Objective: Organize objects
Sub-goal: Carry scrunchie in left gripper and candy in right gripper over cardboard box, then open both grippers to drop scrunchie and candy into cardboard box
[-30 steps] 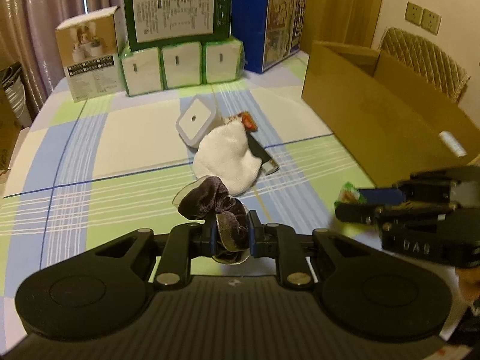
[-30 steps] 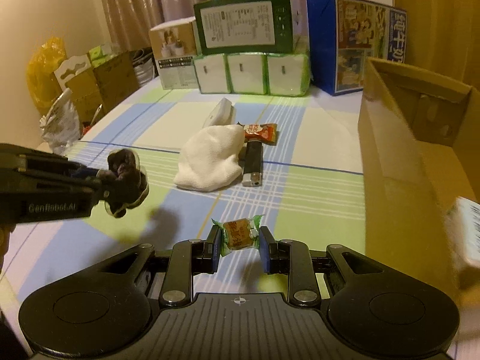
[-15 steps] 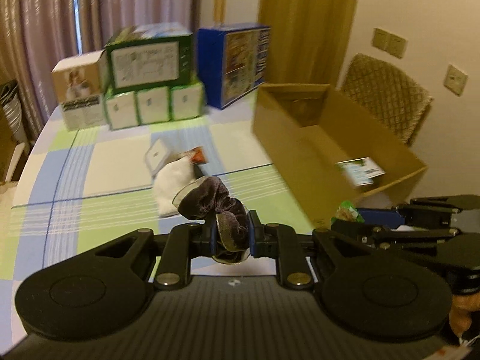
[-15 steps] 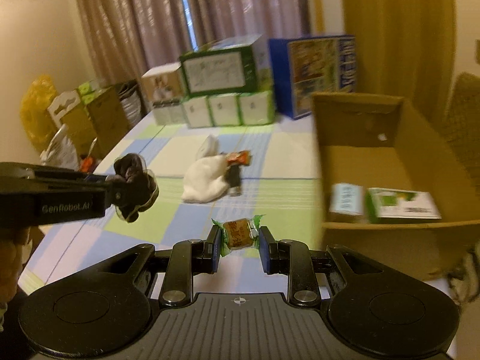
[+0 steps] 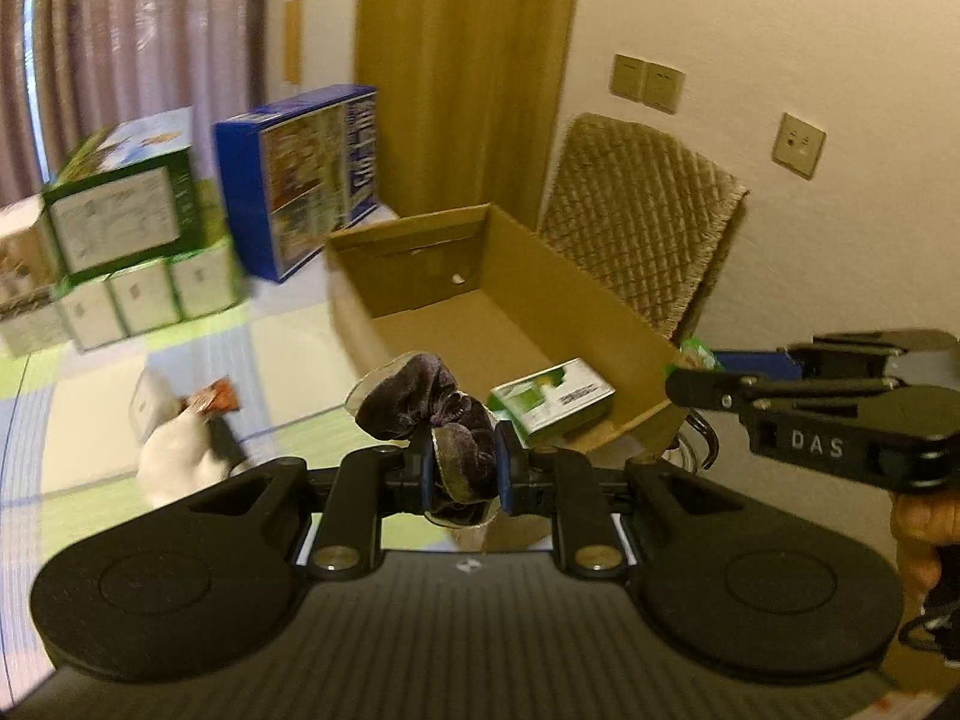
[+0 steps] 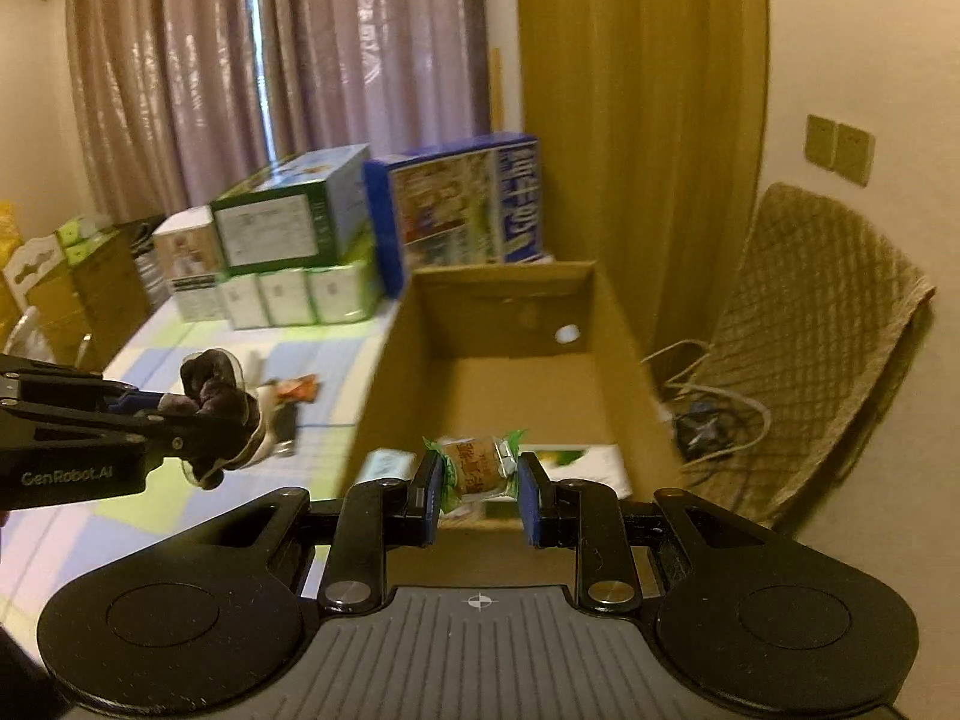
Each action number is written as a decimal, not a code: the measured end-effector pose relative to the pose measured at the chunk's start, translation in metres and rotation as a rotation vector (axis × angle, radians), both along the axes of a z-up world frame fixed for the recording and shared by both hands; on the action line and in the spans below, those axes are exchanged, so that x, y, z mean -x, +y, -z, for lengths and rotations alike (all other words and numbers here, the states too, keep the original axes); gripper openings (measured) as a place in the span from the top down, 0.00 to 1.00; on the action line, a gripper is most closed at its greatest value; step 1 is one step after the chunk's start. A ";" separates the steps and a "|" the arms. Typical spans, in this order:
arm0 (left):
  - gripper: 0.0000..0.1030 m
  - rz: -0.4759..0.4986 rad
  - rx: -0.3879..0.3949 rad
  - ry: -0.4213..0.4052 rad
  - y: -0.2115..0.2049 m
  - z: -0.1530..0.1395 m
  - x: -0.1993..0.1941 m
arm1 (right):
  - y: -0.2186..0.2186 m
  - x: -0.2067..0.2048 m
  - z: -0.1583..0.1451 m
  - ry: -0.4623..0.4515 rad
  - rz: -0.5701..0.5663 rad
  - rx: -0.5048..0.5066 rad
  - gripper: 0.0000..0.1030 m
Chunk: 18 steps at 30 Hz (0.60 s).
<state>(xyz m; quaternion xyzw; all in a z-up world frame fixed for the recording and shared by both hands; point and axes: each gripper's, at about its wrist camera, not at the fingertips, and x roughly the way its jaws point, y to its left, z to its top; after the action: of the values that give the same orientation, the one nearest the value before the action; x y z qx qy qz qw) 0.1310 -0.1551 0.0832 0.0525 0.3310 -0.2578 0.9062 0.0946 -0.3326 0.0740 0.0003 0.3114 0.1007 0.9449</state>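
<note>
Left gripper (image 5: 461, 474): level, jaws clamped on dark velvet scrunchie (image 5: 441, 414), held above the desk (image 6: 60, 516) beside the cardboard box (image 5: 576, 300); body marked "GenRobot.AI". Right gripper (image 6: 478, 495): level, jaws pinching wrapped snack (image 6: 477, 468) at the box's near rim; side reads "DAS". Inside box: green-white carton (image 5: 552, 399).

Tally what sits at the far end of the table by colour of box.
Blue box: 1
Large green-and-white box: 1
Small green-and-white boxes: 3
White box with a picture: 1
Total: 6
</note>
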 end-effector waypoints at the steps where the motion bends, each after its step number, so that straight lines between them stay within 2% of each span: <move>1: 0.85 0.013 -0.006 -0.003 -0.008 -0.001 -0.005 | -0.006 -0.004 0.000 -0.001 0.006 0.001 0.77; 14: 0.82 0.082 -0.023 0.025 -0.068 0.017 -0.059 | -0.050 -0.052 0.012 0.025 0.063 -0.034 0.77; 15: 0.79 0.083 -0.022 0.029 -0.071 0.018 -0.063 | -0.052 -0.054 0.013 0.027 0.069 -0.040 0.77; 17: 0.66 0.071 -0.027 0.018 -0.074 0.022 -0.070 | -0.054 -0.057 0.015 0.031 0.077 -0.043 0.77; 18: 0.65 0.061 -0.031 0.014 -0.074 0.022 -0.072 | -0.055 -0.057 0.016 0.032 0.078 -0.039 0.77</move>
<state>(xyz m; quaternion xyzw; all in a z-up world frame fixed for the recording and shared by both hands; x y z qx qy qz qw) 0.2029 -0.2290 0.0608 0.0746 0.3397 -0.2805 0.8946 0.1521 -0.3871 0.0582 0.0326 0.3240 0.0699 0.9429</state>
